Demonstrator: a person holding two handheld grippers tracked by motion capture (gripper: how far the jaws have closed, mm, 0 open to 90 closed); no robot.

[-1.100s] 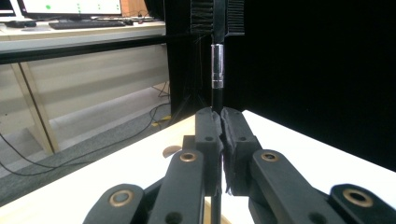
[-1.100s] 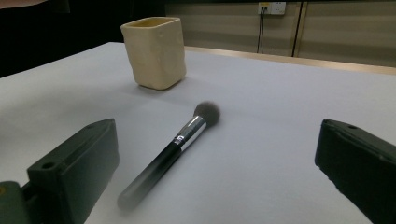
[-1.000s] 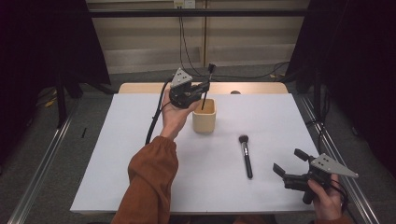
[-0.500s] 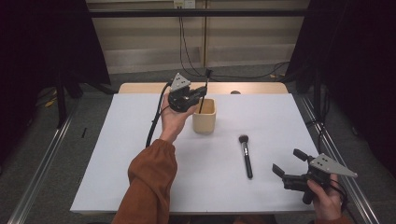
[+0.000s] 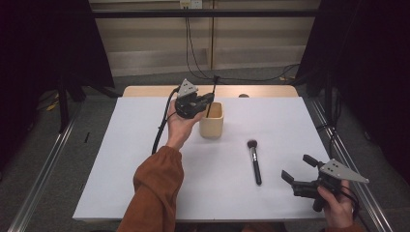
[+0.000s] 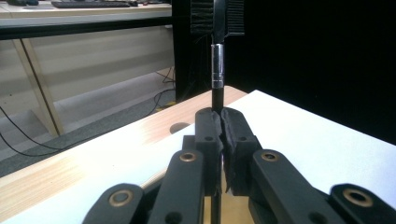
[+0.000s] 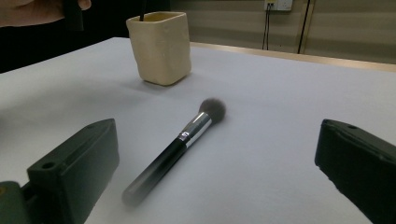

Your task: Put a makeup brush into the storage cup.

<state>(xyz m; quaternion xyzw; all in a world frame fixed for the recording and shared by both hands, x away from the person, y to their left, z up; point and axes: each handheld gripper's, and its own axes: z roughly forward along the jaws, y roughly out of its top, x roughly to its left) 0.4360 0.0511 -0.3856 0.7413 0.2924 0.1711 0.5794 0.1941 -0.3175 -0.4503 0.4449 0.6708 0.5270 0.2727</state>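
Observation:
My left gripper is shut on the thin black handle of a small comb brush, held upright. Its lower end dips into the mouth of a cream cup at the table's middle back. In the left gripper view the pads pinch the handle below its silver ferrule, with the bristle head at the top. A black powder brush lies flat on the white table, head toward the cup. My right gripper is open at the front right, aimed at that brush and the cup.
The white table cover has a wooden strip along its back edge. Cables run over the floor behind the table. Metal rails flank both sides, and dark curtains hang left and right.
My left gripper has sunk a little with the thin brush, lowering its end into the cup. The right gripper and the powder brush have stayed put.

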